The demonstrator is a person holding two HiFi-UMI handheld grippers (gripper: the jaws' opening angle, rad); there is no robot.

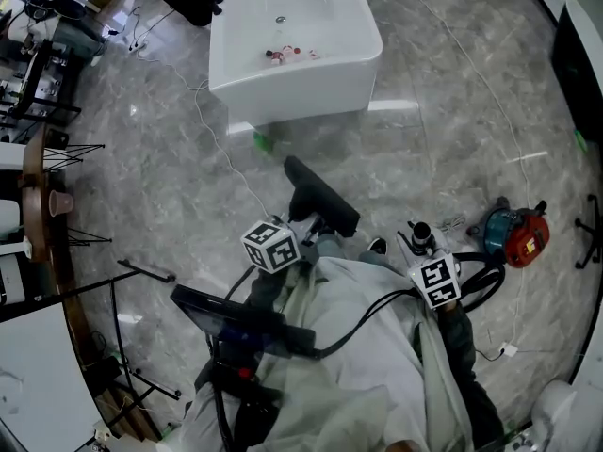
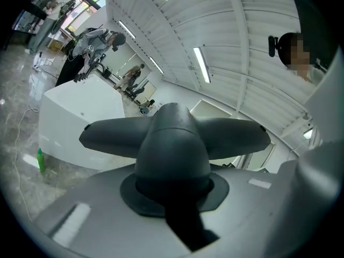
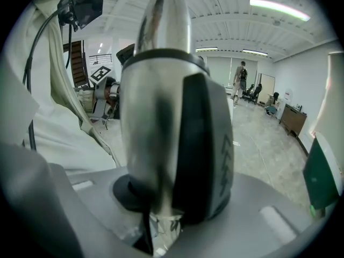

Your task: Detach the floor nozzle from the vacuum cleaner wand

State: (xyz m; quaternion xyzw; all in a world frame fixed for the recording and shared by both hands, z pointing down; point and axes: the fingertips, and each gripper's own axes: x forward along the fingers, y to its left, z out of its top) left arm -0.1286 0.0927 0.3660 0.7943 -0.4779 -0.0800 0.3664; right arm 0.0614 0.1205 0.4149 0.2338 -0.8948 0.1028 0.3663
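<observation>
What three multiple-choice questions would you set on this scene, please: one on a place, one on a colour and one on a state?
1. Where is the vacuum canister?
A on a shelf
B on the floor, right of the right gripper in the head view
C on a chair

2. What colour is the floor nozzle?
A black
B red
C white

3. How do nozzle and wand stand?
A joined
B apart, one in each gripper
C both lying down

Answers: B, the head view shows it there. A, both views show it dark. B, the left gripper clamps the nozzle and the right the wand.
</observation>
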